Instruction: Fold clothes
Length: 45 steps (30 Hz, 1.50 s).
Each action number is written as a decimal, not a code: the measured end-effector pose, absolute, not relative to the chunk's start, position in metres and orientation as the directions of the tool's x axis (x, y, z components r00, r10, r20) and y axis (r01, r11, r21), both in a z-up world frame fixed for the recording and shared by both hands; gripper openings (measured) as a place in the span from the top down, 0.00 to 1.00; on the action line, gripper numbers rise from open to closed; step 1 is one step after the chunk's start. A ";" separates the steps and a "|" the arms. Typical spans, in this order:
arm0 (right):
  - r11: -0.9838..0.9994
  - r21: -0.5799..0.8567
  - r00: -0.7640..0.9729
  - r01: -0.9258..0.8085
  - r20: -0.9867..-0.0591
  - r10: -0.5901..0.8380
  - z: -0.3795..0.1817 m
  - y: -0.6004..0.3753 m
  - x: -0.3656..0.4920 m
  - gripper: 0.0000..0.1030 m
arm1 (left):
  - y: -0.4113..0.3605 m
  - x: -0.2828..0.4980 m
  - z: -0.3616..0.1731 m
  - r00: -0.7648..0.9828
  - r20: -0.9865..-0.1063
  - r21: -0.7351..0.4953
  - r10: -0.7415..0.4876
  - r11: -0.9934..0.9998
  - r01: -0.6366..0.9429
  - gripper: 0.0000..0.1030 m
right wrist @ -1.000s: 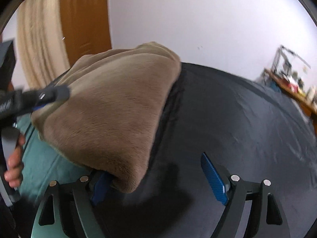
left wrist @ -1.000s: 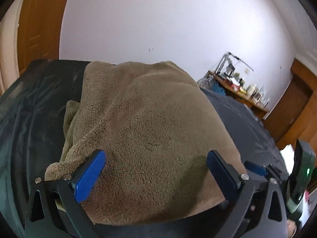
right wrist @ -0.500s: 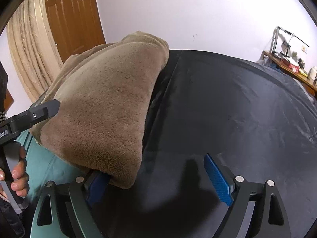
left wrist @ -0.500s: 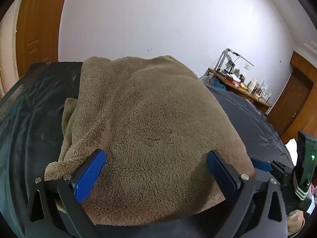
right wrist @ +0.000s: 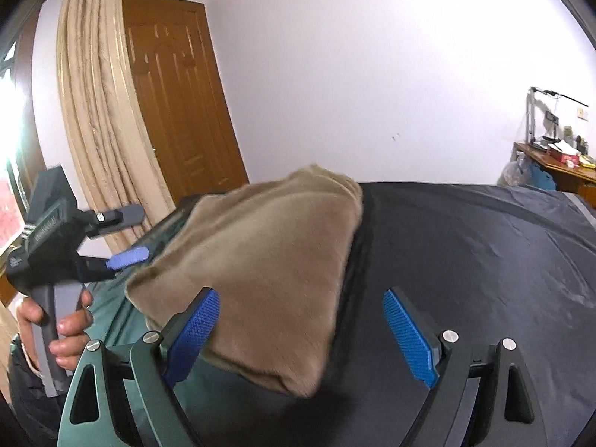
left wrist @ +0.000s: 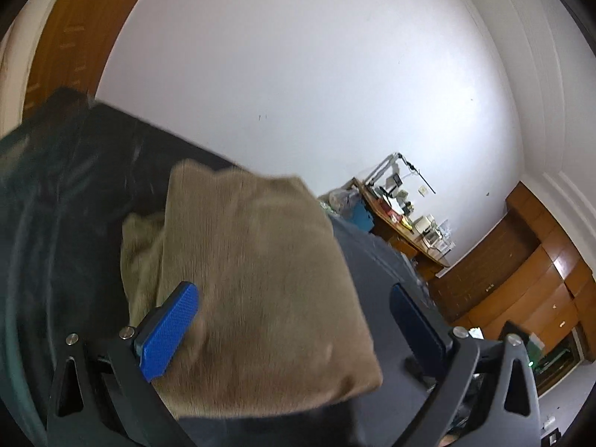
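Observation:
A folded tan fleece garment lies on a black cloth-covered surface. It also shows in the right wrist view. My left gripper is open, its blue pads wide apart on either side of the garment's near edge, holding nothing. It also shows from the side in the right wrist view, held in a hand, just left of the garment. My right gripper is open, its jaws apart over the garment's near right corner, empty.
The black surface stretches to the right of the garment. A white wall is behind. A wooden door and beige curtain stand at the left. A cluttered wooden desk and wooden cabinets are at the right.
Both grippers have pulled back and tilted up from the garment, which looks smaller and further off. Both stay open. The right gripper's left pad no longer sits under the garment's corner.

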State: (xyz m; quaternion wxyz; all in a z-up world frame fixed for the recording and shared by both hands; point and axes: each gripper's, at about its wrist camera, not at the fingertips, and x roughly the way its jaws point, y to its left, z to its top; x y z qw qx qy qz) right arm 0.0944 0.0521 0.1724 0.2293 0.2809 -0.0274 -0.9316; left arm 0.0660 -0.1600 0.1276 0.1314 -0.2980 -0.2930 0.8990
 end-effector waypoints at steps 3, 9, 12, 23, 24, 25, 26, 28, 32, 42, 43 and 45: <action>-0.890 0.146 -0.724 0.431 -0.533 -0.438 0.163 0.030 0.086 0.12 | -0.163 0.046 0.139 -0.768 -0.482 -0.609 0.422 -0.792 -0.053 0.00; -0.888 0.082 -0.703 0.453 -0.579 -0.413 0.142 -0.009 0.074 0.12 | -0.156 -0.015 0.124 -0.637 -0.609 -0.623 0.473 -0.782 0.015 0.00; -0.885 0.049 -0.697 0.463 -0.597 -0.398 0.132 -0.026 0.071 0.11 | -0.152 -0.039 0.107 -0.578 -0.650 -0.633 0.493 -0.772 0.053 0.00; -0.877 -0.028 -0.712 0.479 -0.596 -0.370 0.125 -0.028 0.086 0.10 | -0.167 -0.066 0.070 -0.554 -0.708 -0.625 0.438 -0.754 0.202 0.00; -0.876 -0.031 -0.711 0.482 -0.598 -0.370 0.125 -0.027 0.087 0.10 | -0.165 -0.065 0.069 -0.553 -0.715 -0.612 0.429 -0.765 0.199 0.00; -0.875 -0.032 -0.710 0.484 -0.599 -0.371 0.125 -0.027 0.087 0.10 | -0.163 -0.065 0.068 -0.551 -0.722 -0.599 0.418 -0.777 0.195 0.00; -0.873 -0.033 -0.709 0.486 -0.599 -0.372 0.125 -0.026 0.088 0.10 | -0.162 -0.065 0.067 -0.553 -0.724 -0.590 0.412 -0.785 0.188 0.00; -0.871 -0.029 -0.706 0.491 -0.599 -0.378 0.125 -0.025 0.089 0.10 | -0.162 -0.061 0.064 -0.562 -0.715 -0.589 0.415 -0.791 0.166 0.01; -0.867 -0.021 -0.700 0.498 -0.599 -0.388 0.125 -0.024 0.090 0.10 | -0.178 -0.052 0.059 -0.579 -0.666 -0.651 0.470 -0.746 0.143 0.01; -0.869 0.005 -0.692 0.494 -0.603 -0.397 0.124 -0.015 0.085 0.09 | -0.226 0.005 0.082 -0.605 -0.646 -0.695 0.466 -0.686 0.213 0.00; -0.870 0.005 -0.692 0.494 -0.603 -0.397 0.124 -0.015 0.085 0.09 | -0.229 0.012 0.082 -0.607 -0.657 -0.681 0.447 -0.698 0.222 0.00; -0.870 0.006 -0.692 0.493 -0.603 -0.396 0.124 -0.015 0.087 0.09 | -0.227 0.021 0.077 -0.602 -0.667 -0.675 0.440 -0.699 0.238 0.00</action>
